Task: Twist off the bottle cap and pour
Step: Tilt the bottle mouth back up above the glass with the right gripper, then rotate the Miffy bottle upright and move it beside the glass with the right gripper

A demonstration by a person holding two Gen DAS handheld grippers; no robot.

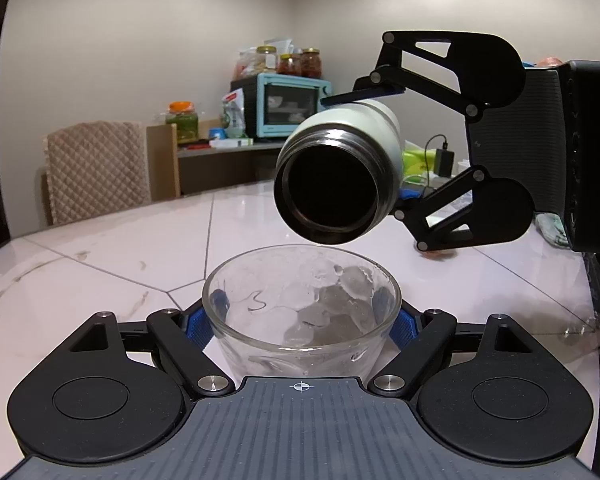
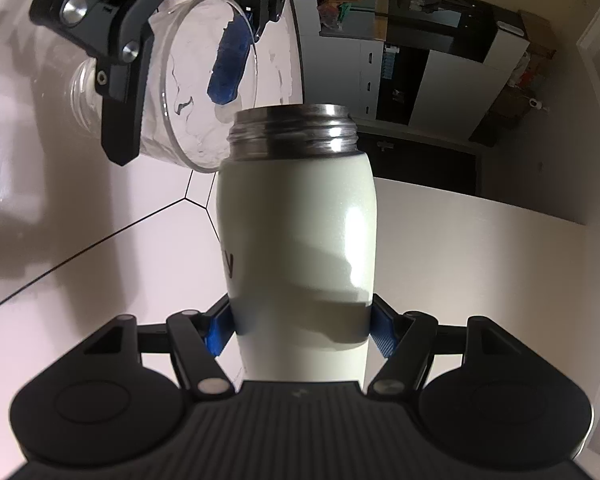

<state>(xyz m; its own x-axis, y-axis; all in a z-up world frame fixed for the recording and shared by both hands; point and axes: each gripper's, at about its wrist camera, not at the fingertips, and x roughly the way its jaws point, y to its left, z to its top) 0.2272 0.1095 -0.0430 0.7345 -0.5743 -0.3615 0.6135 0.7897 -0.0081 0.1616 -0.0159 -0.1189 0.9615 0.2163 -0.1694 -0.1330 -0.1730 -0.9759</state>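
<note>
Now uncapped bottle (image 1: 340, 168) in right gripper (image 2: 300, 332), tipped above glass (image 1: 300, 312).

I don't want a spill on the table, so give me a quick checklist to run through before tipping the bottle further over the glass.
1. Cap off the bottle: ok, its mouth is open.
2. Right gripper shut on the bottle body: ok.
3. Left gripper shut on the glass: ok, blue pads on both sides.
4. Bottle mouth above the glass opening: ok in the left wrist view, near the far rim.
5. Liquid left in the bottle: cannot tell, interior is dark.
6. Room in the glass: ok, only ice-like lumps low down.
</note>
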